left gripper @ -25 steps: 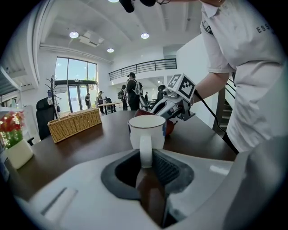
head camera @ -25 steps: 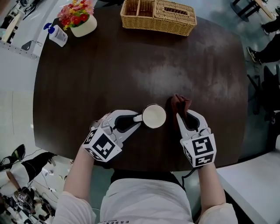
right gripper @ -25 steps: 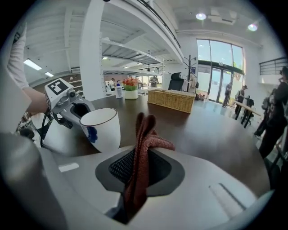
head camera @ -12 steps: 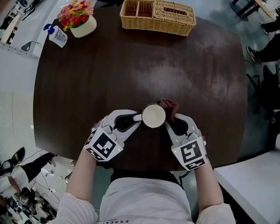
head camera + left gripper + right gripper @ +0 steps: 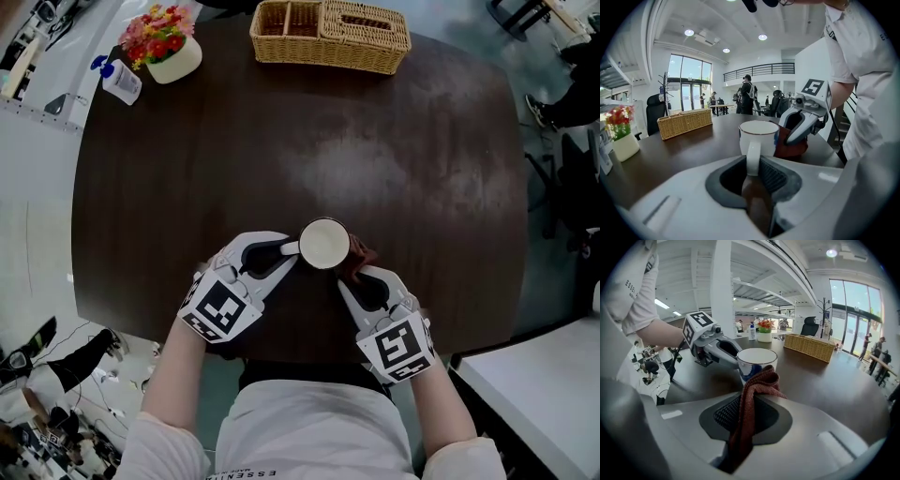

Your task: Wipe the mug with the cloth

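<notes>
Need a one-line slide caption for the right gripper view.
Right gripper holds a red cloth to the white mug's side; left gripper grips the mug on a dark table.

I see woven wicker basket (image 5: pixel 330 36) far edge of dark wooden tabletop (image 5: pixel 187 178) | white pot of red flowers (image 5: pixel 165 45) far-left | small white bottle (image 5: pixel 120 81) beside it

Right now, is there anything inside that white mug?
From above, the mug shows only a plain pale inside, so it looks empty. The very bottom isn't sharp enough to rule out a little liquid. The cloth is outside, at its side.
</notes>
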A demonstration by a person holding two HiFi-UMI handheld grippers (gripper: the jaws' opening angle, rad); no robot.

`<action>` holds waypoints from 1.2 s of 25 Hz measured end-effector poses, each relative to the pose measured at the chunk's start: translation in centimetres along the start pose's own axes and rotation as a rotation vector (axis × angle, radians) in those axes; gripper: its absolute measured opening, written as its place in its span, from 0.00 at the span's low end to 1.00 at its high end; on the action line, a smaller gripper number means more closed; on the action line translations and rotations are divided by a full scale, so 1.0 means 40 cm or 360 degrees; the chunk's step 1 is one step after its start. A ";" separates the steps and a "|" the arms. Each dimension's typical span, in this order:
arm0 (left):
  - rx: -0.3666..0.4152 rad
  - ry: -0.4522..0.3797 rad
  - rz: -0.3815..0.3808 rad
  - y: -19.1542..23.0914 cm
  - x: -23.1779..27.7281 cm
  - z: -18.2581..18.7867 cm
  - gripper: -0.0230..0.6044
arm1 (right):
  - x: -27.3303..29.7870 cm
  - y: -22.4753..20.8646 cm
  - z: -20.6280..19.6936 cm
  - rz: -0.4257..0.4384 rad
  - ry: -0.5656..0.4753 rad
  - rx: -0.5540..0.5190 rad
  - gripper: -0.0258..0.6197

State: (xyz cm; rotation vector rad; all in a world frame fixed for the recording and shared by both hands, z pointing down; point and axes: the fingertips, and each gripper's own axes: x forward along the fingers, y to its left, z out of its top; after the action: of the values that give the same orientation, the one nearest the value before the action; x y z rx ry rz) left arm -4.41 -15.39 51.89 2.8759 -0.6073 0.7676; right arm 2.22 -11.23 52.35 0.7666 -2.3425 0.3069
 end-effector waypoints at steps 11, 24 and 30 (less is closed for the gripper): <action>0.0187 0.0010 -0.0176 0.017 -0.002 0.000 0.16 | -0.013 -0.178 0.041 0.0082 -0.0032 -0.0201 0.16; 0.0192 -0.0021 -0.0323 0.084 0.017 0.018 0.16 | 0.178 -0.174 0.218 0.0861 -0.0041 -0.0527 0.16; 0.0134 -0.0033 -0.0303 0.092 0.023 0.019 0.16 | 0.199 -0.135 0.216 0.1069 0.0097 -0.0795 0.16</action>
State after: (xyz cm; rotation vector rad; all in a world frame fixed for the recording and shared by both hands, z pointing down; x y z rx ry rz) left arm -4.83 -19.24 51.66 2.9649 -0.3033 0.7522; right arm -3.87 -22.54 50.99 -0.2743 -2.4022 0.0112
